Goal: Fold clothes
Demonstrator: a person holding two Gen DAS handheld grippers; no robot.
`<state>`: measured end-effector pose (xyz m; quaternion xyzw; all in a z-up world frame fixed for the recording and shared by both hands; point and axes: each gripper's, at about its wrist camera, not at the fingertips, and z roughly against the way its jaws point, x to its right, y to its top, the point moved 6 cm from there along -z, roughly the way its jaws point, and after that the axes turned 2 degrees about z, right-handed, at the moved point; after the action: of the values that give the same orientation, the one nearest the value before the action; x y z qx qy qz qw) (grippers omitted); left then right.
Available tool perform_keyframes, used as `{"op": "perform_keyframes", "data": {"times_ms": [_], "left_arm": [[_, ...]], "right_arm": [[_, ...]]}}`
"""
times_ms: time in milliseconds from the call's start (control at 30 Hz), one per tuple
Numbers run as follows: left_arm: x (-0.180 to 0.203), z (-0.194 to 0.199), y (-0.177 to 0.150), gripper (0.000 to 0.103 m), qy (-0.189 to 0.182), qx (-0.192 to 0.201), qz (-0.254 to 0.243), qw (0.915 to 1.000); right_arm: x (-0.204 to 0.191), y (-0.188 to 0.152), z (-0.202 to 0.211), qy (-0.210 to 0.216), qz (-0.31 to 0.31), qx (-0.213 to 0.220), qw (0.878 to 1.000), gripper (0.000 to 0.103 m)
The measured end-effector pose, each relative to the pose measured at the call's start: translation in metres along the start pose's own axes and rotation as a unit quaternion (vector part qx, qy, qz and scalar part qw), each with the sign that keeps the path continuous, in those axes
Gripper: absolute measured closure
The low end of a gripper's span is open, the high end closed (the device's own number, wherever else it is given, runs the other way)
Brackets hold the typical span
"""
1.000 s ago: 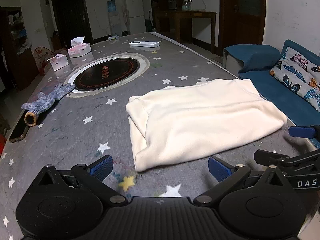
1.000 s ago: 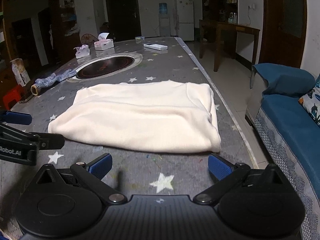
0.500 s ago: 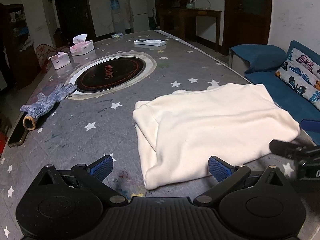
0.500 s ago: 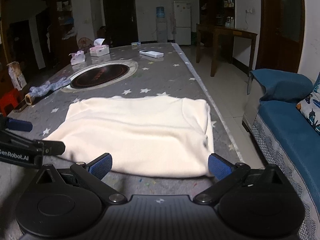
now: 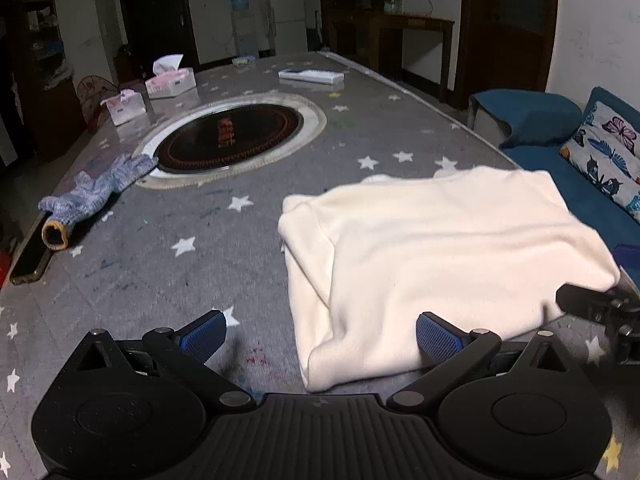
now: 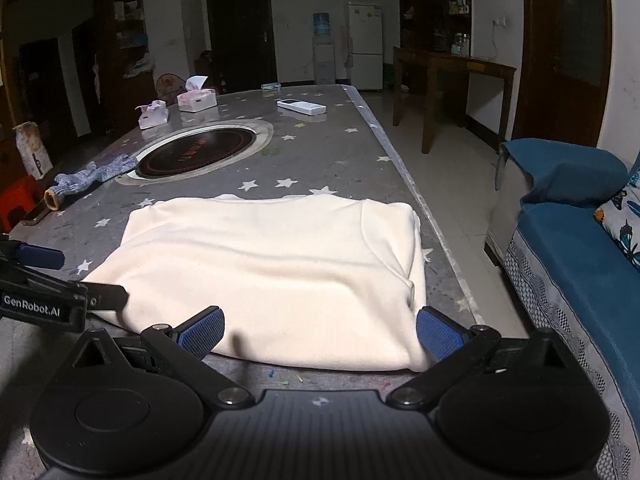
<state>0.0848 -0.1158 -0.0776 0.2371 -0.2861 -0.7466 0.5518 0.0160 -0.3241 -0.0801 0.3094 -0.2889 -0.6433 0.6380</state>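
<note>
A cream garment (image 5: 440,256) lies folded into a rectangle on the star-patterned table (image 5: 192,264), close to its right edge. My left gripper (image 5: 320,334) is open at the garment's near left corner, its right fingertip over the cloth's front edge. In the right wrist view the same cream garment (image 6: 272,264) fills the middle, and my right gripper (image 6: 320,330) is open with the near hem between its blue pads. The other gripper (image 6: 48,300) shows at that view's left edge, against the cloth's left corner.
A round dark hotplate (image 5: 228,140) is set into the table's middle. A blue knit glove (image 5: 92,192) and a phone (image 5: 30,258) lie at the left edge; tissue boxes (image 5: 170,80) and a remote (image 5: 310,75) sit farther back. A blue sofa (image 6: 580,248) stands to the right.
Both grippers have moved forward to the garment's near edge, which now reaches between their fingers. The garment itself lies as before.
</note>
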Motion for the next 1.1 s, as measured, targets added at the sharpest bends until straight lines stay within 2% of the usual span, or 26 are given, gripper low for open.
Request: {"op": "perform_keyframes", "data": {"times_ms": [333,1100], "left_arm": [[0.005,-0.002,0.004,0.0,0.001,-0.001,-0.013,0.9999],[0.006,0.004,0.006,0.0,0.0,0.007,-0.003,1.0]], "right_arm": [[-0.004,0.004,-0.002,0.01,0.005,0.005,1.0,0.0],[-0.006,0.002,0.008,0.011,0.006,0.014,1.0,0.0]]}}
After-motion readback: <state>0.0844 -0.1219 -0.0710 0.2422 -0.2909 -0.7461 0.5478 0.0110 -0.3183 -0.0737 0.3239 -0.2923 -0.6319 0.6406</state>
